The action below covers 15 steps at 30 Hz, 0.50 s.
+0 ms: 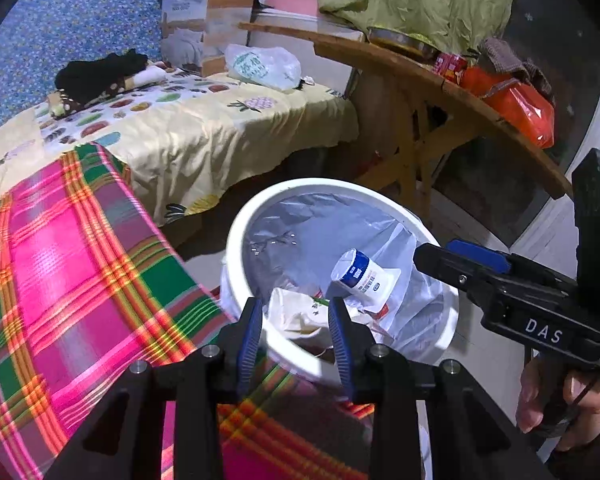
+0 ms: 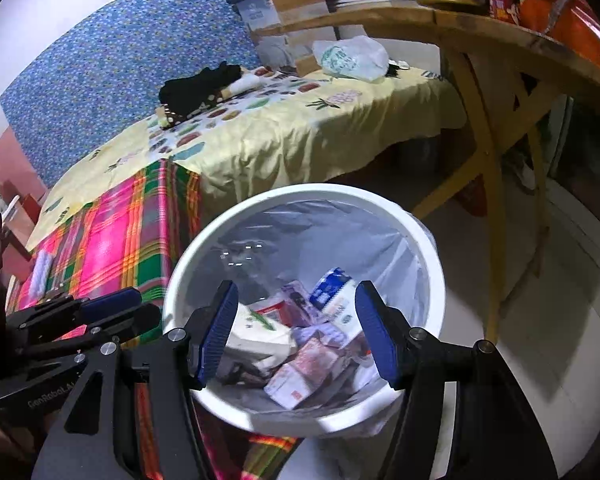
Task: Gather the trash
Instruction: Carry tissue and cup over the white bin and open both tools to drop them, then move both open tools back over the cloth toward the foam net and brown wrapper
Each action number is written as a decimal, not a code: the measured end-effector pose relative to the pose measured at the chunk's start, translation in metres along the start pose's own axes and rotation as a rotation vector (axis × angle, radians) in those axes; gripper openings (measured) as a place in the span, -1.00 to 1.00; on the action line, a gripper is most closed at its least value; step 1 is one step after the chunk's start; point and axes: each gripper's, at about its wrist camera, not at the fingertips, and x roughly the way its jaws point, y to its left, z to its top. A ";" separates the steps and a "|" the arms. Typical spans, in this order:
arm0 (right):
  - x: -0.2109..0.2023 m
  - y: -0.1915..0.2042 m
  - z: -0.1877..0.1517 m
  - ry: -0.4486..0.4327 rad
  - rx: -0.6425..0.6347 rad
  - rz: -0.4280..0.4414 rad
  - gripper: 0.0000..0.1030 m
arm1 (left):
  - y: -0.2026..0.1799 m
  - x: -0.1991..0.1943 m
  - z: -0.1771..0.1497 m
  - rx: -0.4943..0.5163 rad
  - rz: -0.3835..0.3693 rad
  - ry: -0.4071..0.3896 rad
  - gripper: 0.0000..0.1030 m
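Both tools, left tool (image 1: 294, 320) & right tool (image 2: 296, 328), hang open & empty over white bin (image 2: 432, 248), trash incl. milk carton (image 1: 364, 276) already inside; plastic bag (image 1: 262, 66) on bed beyond bin possibly left.

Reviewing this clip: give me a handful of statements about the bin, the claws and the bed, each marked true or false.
1. The white bin has a plastic liner. True.
2. The bin is empty. False: cartons and wrappers lie inside.
3. The right claw grips a carton. False: it is open with nothing between its fingers.
4. A white plastic bag lies on the bed. True.
5. The left claw is open over the bin. True.
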 end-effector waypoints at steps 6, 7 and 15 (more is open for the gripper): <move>-0.007 0.022 -0.001 -0.013 -0.037 0.048 0.21 | 0.009 -0.029 -0.010 -0.026 0.040 -0.016 -0.34; -0.007 0.025 -0.003 -0.012 -0.046 0.054 0.21 | 0.010 -0.034 -0.012 -0.029 0.044 -0.021 -0.34; -0.007 0.052 -0.006 0.000 -0.104 0.105 0.21 | 0.024 -0.059 -0.031 -0.053 0.075 -0.040 -0.34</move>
